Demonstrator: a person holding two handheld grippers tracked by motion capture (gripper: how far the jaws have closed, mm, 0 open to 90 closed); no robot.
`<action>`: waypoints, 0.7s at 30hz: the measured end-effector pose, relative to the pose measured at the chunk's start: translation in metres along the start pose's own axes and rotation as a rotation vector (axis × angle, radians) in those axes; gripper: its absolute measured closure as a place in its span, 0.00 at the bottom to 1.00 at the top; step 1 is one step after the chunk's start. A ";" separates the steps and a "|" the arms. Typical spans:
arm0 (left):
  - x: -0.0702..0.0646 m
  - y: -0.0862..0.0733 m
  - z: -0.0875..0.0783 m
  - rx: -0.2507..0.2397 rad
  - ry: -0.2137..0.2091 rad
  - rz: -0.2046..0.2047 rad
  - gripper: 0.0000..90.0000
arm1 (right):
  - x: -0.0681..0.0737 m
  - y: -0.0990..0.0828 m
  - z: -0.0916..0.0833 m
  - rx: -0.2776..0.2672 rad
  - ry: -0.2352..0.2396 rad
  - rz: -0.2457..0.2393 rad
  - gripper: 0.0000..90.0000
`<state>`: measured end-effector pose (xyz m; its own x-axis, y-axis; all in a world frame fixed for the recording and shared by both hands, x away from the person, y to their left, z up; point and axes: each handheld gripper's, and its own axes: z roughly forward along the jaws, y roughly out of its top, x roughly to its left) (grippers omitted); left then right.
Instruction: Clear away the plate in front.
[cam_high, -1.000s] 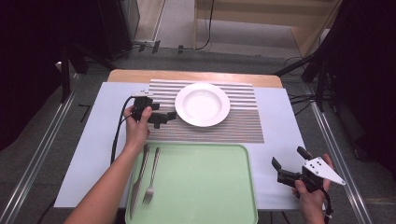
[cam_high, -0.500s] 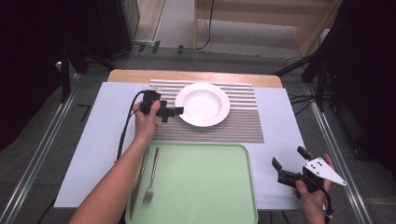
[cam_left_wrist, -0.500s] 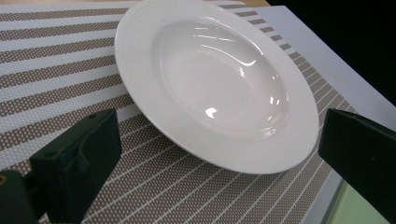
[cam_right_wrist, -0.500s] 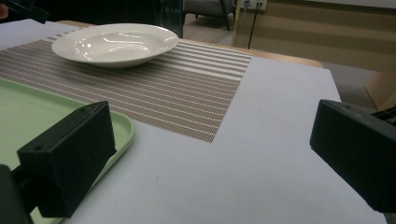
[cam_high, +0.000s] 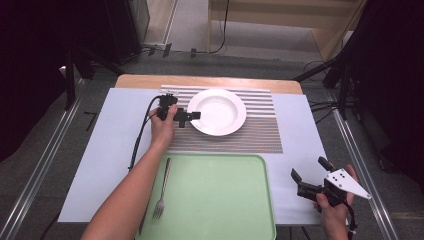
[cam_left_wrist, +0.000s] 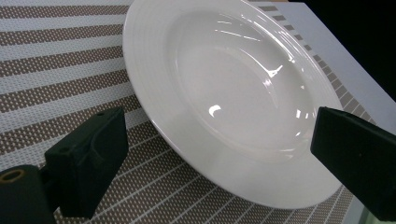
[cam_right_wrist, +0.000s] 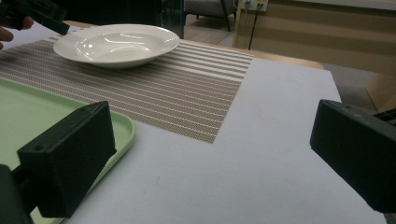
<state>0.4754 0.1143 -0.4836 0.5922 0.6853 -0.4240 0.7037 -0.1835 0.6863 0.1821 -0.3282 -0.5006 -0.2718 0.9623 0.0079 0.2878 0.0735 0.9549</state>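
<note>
A white deep plate (cam_high: 218, 111) rests on a striped placemat (cam_high: 250, 136). My left gripper (cam_high: 189, 118) is open at the plate's left rim. In the left gripper view the plate (cam_left_wrist: 233, 88) lies between and just beyond the spread jaws of the left gripper (cam_left_wrist: 219, 128), and I cannot tell whether they touch it. My right gripper (cam_high: 309, 170) is open and holds nothing, low over the white table cover right of the green tray (cam_high: 220, 200). In the right gripper view the right gripper (cam_right_wrist: 210, 140) faces the plate (cam_right_wrist: 116, 44), which is far off.
A fork (cam_high: 162, 192) lies on the tray's left side, beside the person's left forearm. The tray's corner (cam_right_wrist: 28, 112) sits close to the right gripper's left jaw. A wooden table edge (cam_high: 210, 80) runs behind the placemat. The floor drops off on both sides.
My left gripper has moved right, from beside the placemat's left part up to the plate's rim. The right gripper has stayed where it was.
</note>
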 end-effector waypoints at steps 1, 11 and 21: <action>0.000 0.000 0.002 0.007 0.000 -0.004 0.04 | 0.000 0.000 0.000 0.000 0.000 -0.001 0.00; -0.001 0.001 0.018 0.036 0.031 -0.028 0.16 | -0.002 0.000 0.000 -0.003 0.003 -0.002 0.00; 0.000 0.004 0.029 0.042 0.040 -0.092 0.23 | -0.001 -0.001 0.001 -0.001 0.004 0.003 0.00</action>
<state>0.4897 0.0927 -0.4979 0.5089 0.7278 -0.4597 0.7709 -0.1476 0.6196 0.1830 -0.3295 -0.5014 -0.2747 0.9615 0.0115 0.2877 0.0708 0.9551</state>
